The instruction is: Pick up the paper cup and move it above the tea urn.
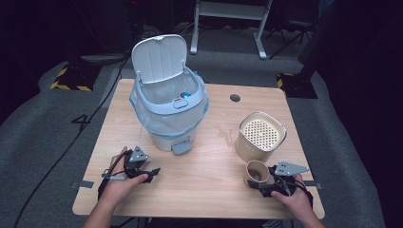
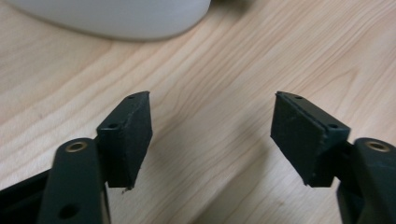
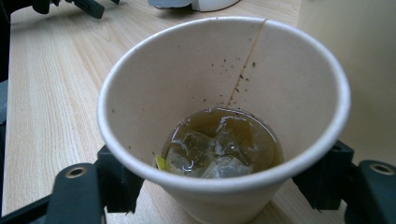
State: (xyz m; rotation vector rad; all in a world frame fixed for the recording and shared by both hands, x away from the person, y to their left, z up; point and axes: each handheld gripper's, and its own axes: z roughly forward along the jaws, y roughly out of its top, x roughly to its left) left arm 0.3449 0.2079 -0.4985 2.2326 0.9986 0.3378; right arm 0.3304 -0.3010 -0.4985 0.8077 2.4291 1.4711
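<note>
While the left gripper (image 1: 154,172) rests with jaws apart and empty on the worktop (image 1: 199,180), the right gripper (image 3: 219,186) has its 2 jaws on either side of a paper cup (image 3: 224,116) beside the strainer container (image 1: 260,135); whether they press it, I cannot tell. Grasping seems in hand; next, a firm, level lift, since liquid and ice remain.

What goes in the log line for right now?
right gripper: jaws around paper cup, iced drink left | left gripper: open, empty | bin: lid up
</note>
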